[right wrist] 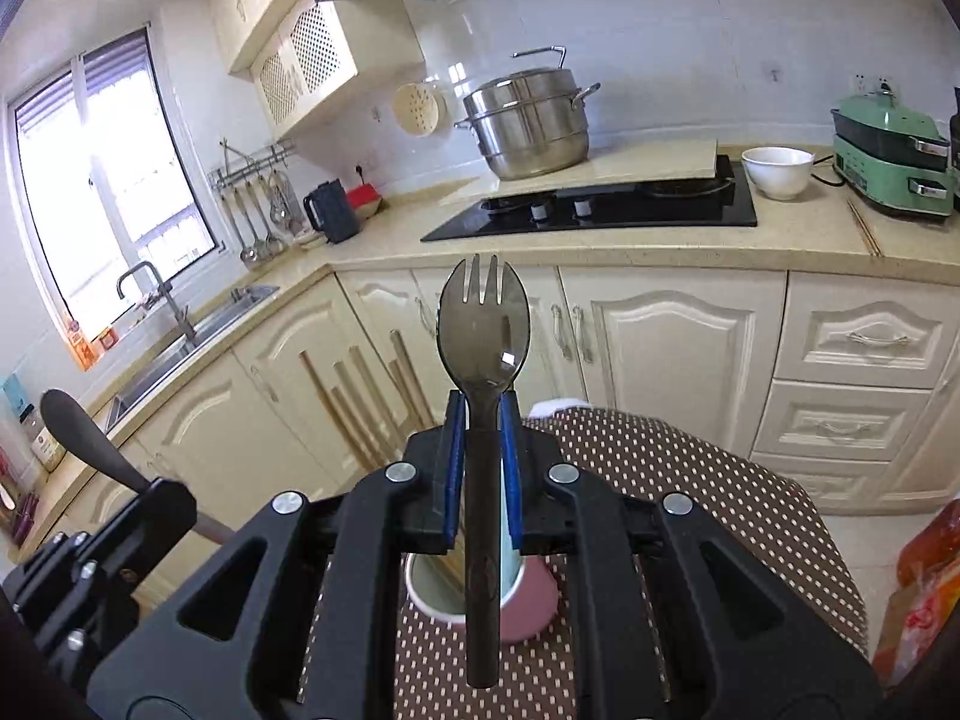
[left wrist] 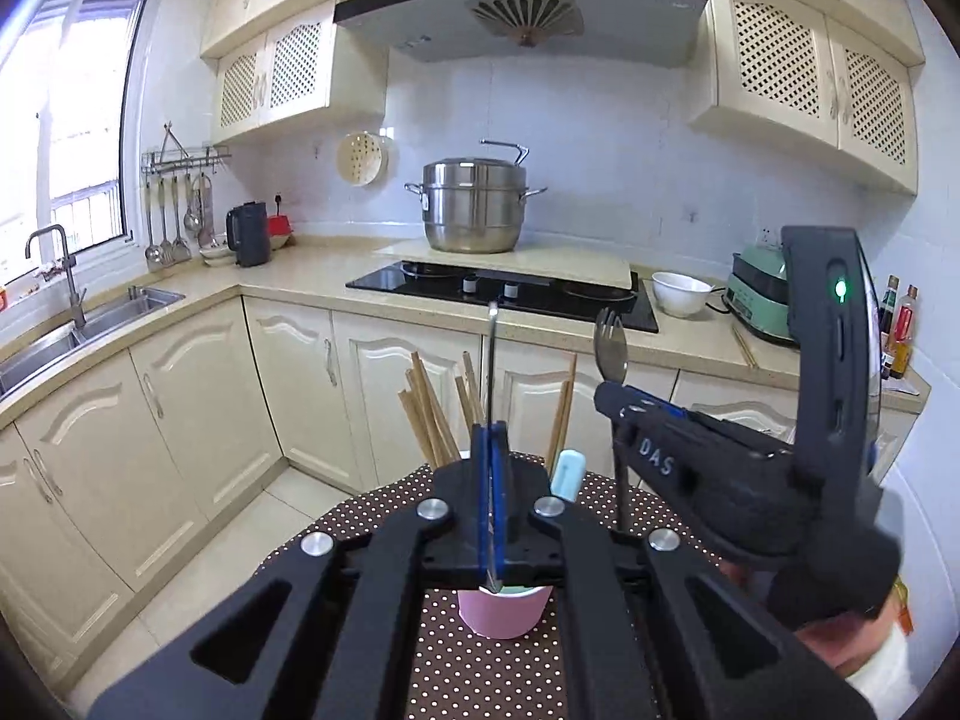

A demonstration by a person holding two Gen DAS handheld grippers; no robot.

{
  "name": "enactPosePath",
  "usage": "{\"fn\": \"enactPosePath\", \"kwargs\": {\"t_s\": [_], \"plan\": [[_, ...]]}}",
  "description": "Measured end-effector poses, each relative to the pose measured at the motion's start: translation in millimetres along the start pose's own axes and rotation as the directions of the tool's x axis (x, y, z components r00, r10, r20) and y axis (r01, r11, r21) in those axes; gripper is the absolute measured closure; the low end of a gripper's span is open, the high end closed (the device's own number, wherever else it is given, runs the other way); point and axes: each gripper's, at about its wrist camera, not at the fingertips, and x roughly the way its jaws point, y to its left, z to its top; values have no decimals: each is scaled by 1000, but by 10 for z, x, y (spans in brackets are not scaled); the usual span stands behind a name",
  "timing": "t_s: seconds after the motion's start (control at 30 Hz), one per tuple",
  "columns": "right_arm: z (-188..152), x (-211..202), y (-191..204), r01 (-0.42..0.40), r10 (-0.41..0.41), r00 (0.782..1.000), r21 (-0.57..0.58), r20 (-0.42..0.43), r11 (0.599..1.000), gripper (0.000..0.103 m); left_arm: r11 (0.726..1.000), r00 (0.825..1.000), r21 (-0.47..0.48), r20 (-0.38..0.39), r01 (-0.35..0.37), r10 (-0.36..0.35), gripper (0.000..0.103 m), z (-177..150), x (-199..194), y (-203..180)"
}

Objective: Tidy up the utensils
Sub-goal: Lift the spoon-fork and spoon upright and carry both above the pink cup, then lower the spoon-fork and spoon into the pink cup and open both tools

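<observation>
Both utensils are held above the pink cup (left wrist: 504, 612). The right gripper (right wrist: 480, 456) holds a dark spork (right wrist: 483, 324) by its neck, and the left gripper (left wrist: 491, 480) is clamped on a thin utensil (left wrist: 491, 360) seen edge-on (its head may be the dark spoon shape in the right view). Either could twist in so narrow a grip and catch the chopsticks (left wrist: 429, 414). The right gripper reads "DAS".

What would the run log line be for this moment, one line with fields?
left gripper: shut on spoon | right gripper: shut on spork | pink cup: holds chopsticks
</observation>
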Motion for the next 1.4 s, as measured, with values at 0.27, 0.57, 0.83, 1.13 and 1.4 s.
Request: {"fn": "enactPosePath", "kwargs": {"t_s": [0.27, 0.57, 0.83, 1.13, 1.4], "plan": [[-146, 324, -66, -104, 103, 992, 16, 77, 994, 91, 1000, 996, -23, -90, -12, 10, 101, -67, 426, 162], [-395, 570, -113, -162, 166, 977, -36, 136, 986, 91, 999, 985, -37, -169, 19, -25, 101, -153, 826, 252], [-541, 551, -249, -246, 257, 953, -89, 160, 965, 91, 1000, 977, -13, -212, 23, -25, 99, -324, 1036, 232], [-876, 617, -137, -257, 278, 958, -209, 77, 944, 91, 1000, 979, -18, -203, -4, 0, 97, -403, 1173, 265], [-1128, 618, -130, -281, 282, 959, -240, -29, 929, 91, 999, 963, -36, -269, 17, -26, 95, -651, 1378, 268]]}}
